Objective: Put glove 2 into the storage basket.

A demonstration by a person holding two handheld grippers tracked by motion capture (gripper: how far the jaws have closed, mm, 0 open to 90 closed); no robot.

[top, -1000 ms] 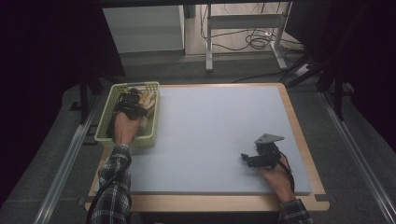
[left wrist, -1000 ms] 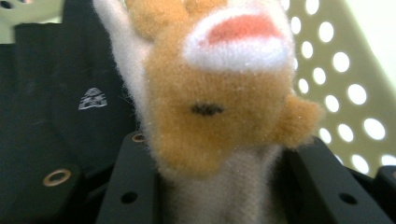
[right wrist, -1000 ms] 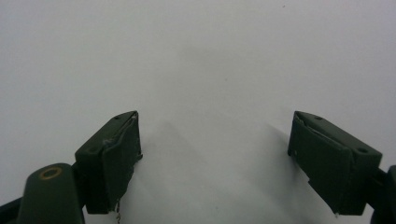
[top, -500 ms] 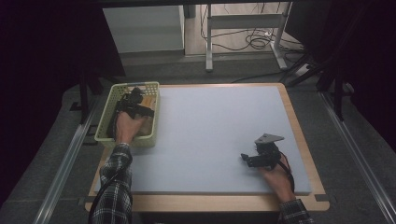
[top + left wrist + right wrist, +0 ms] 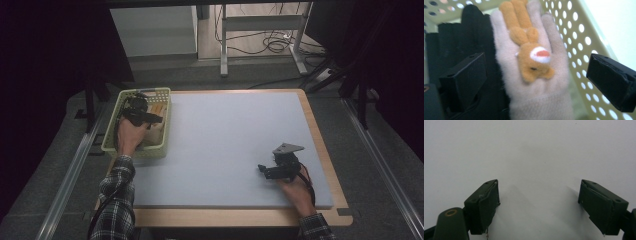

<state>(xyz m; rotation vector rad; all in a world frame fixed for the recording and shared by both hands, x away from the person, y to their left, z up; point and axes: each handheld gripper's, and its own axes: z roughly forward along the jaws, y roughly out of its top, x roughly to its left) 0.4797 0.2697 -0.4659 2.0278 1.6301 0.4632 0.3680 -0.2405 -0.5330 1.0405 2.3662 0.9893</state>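
Over at the far left of the tabletop [image 5: 225, 145], the left gripper [image 5: 534, 75] is down inside the pale green basket [image 5: 111, 140], jaws spread wide on either side of a beige glove [image 5: 534, 82]. That glove lies flat in the basket with an orange plush animal [image 5: 531, 50] on its back, and a black glove [image 5: 461, 42] sits just beside it, touching. Near right, the right gripper [image 5: 265, 171] hovers low over the bare white tabletop, jaws wide apart and holding nothing, well away from the basket.
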